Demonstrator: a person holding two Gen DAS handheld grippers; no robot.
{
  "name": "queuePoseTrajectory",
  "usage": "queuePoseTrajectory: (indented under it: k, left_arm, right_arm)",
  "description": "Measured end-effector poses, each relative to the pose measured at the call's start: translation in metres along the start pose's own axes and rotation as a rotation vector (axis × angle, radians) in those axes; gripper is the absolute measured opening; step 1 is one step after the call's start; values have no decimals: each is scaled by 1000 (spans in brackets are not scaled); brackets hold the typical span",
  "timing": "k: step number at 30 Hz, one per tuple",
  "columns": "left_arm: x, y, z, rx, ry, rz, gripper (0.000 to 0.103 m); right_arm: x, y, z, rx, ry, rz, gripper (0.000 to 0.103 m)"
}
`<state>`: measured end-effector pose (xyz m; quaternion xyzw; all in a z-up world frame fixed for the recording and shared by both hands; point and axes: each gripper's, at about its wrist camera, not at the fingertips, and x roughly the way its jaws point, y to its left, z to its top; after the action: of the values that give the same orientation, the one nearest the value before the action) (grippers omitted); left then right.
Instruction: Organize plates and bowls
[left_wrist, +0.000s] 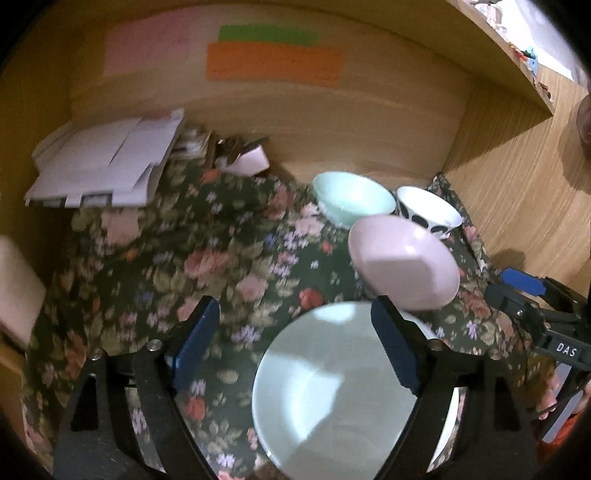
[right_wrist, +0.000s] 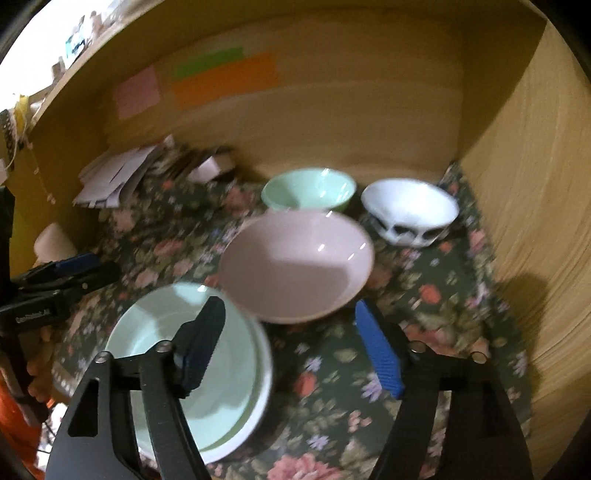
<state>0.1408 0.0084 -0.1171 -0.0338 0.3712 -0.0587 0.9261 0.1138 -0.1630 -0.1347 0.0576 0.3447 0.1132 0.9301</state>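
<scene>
Two pale green plates (right_wrist: 221, 369) stacked at front of floral surface (right_wrist: 424, 314); pink bowl (right_wrist: 295, 266) just behind, green bowl (right_wrist: 308, 190) and white bowl (right_wrist: 410, 210) beyond. Left gripper (left_wrist: 295, 350) and right gripper (right_wrist: 291, 350) released, empty. Risk: pink bowl overlapping plate rim, liable to tip if nudged.

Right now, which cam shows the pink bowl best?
Right wrist. There the pink bowl sits mid-frame with its whole rim and inside visible, lying on the floral cloth between the open fingers. The left wrist view shows it off to the right, distorted, its near edge cut by a finger.
</scene>
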Motion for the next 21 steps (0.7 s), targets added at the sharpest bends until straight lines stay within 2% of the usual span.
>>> queuePoseTrajectory:
  k: [3,9,21]
  left_arm:
    - [6,-9,12,17,-14,-10,93]
    - [35,-25,31,34,12,-34,94]
    - [110,-48,43,124,118,-13,94]
  right_arm:
    - [-1,-8,7,18,-28,-17,84]
    - [11,-27,14,66,-29,-26,84]
    - [55,-57,19,113,26,-29,84]
